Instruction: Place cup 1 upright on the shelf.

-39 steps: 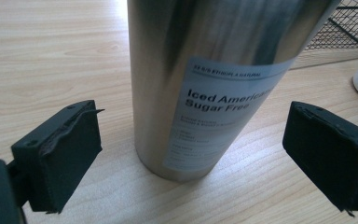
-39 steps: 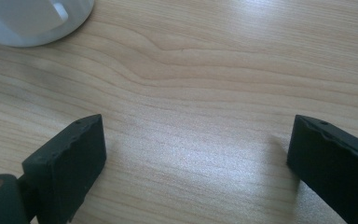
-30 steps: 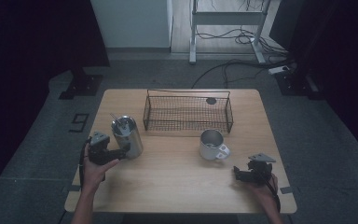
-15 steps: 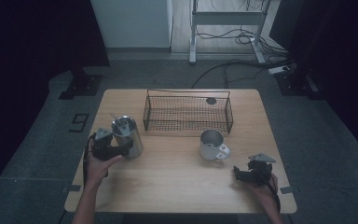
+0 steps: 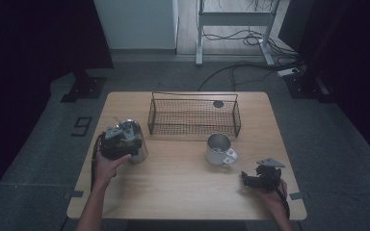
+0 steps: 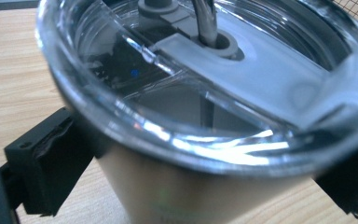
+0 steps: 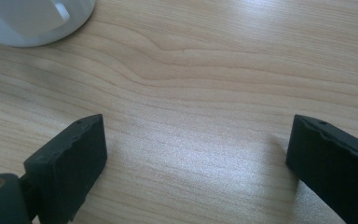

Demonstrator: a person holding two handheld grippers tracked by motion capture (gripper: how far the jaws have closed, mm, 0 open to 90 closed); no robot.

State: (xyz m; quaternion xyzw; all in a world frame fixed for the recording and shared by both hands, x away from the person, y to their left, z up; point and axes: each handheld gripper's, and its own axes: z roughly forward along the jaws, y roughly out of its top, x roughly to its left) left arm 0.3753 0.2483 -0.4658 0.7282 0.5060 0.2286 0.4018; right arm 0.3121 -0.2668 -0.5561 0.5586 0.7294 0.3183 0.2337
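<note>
A steel tumbler with a clear lid and a straw stands at the table's left. My left gripper reaches it from the left and is open, with one jaw on either side of the tumbler's body below the lid; I cannot tell whether the pads touch it. A white metal mug stands right of centre with its handle turned toward the front right. My right gripper rests low near the front right corner, open, with bare wood between its jaws; the mug's base sits ahead and to the left.
A black wire basket stands at the back middle of the wooden table, with a small dark round object at its far right end. Cables and a desk frame lie on the floor beyond the table.
My left gripper has moved right, toward the tumbler, until its jaws straddle it. The right gripper and the mug have stayed put.
</note>
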